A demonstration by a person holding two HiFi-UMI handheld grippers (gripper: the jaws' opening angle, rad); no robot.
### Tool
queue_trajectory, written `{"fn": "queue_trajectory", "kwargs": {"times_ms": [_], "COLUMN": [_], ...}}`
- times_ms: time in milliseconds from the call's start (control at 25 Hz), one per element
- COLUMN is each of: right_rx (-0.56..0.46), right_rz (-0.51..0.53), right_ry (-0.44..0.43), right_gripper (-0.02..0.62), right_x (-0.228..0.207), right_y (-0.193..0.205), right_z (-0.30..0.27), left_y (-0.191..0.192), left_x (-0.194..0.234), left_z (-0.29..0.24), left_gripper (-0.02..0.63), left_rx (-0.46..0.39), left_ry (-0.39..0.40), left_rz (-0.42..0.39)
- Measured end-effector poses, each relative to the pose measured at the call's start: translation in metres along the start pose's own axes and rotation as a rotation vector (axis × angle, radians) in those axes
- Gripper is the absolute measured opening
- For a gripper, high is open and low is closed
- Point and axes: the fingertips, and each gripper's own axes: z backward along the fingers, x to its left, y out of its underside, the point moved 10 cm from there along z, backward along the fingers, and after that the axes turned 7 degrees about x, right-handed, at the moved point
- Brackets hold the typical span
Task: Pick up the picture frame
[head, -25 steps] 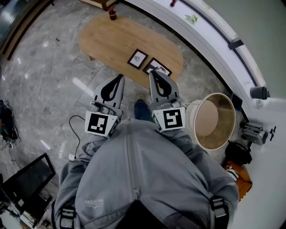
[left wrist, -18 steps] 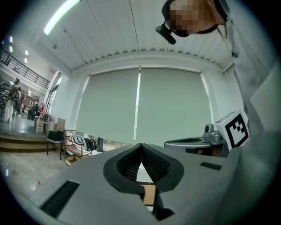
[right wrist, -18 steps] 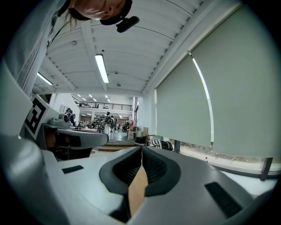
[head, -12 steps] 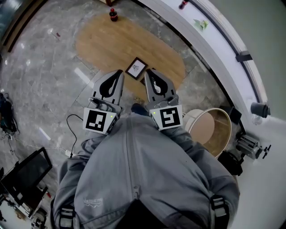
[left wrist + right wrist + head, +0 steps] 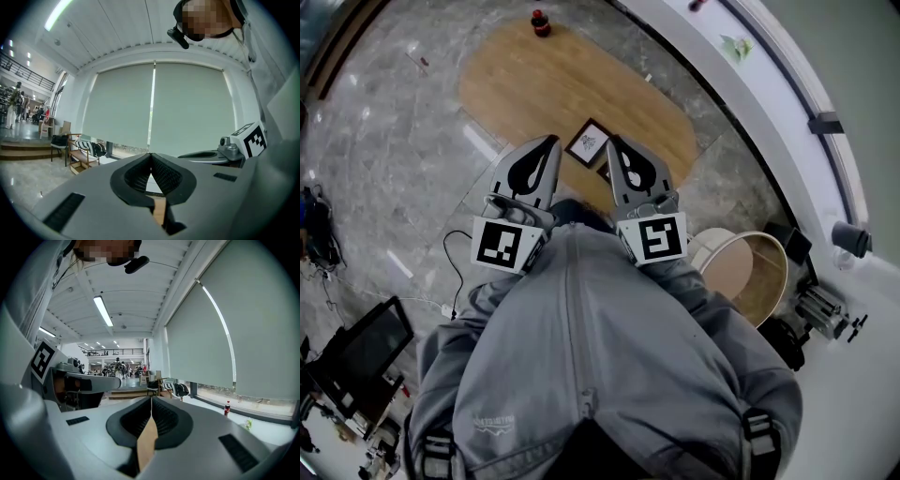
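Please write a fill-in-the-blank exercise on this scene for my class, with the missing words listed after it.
In the head view, a picture frame shows ___ the left claw and the right claw.
Both claws are ___, with nothing held in them.
The small bottle at the wooden table's far end is mostly ___.
The person's jacket is ___.
Missing words: between; shut; red; grey.
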Motion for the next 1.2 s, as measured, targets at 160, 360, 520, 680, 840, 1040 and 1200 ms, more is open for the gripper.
{"fn": "queue_trajectory", "kwargs": {"times_ms": [160, 360, 520, 680, 840, 1040, 1200], "right_rx": [0.017, 0.084, 0.086, 0.117, 0.105, 0.088, 0.098], "right_rz": [-0.017, -0.026, -0.028, -0.05, -0.042, -0.037, -0.036], "right_ry": [0.017, 0.027, 0.041, 0.061, 0.067, 0.081, 0.083], "right_gripper": [0.032, 0.032, 0.032, 0.032, 0.032, 0.032, 0.032], "right_x": [-0.008, -0.012, -0.012, -0.015, -0.019, -0.026, -0.033], "right_y": [-0.001, -0.006, -0.007, -0.002, 0.005, 0.014, 0.03], "right_z": [-0.012, -0.028, -0.044, -0.054, -0.064, -0.071, -0.084], "left_y": [-0.004, -0.02, -0.019, -0.01, -0.003, 0.007, 0.023], "left_x": [0.013, 0.036, 0.053, 0.06, 0.065, 0.068, 0.074], "left_z": [-0.015, -0.029, -0.039, -0.049, -0.061, -0.076, -0.09], "left_gripper": [0.018, 0.018, 0.018, 0.018, 0.018, 0.018, 0.018], "left_rx": [0.035, 0.051, 0.102, 0.113, 0.12, 0.108, 0.107], "left_ry": [0.018, 0.04, 0.036, 0.071, 0.097, 0.131, 0.144], "left_rz": [0.008, -0.016, -0.015, -0.005, -0.013, -0.015, -0.025]}}
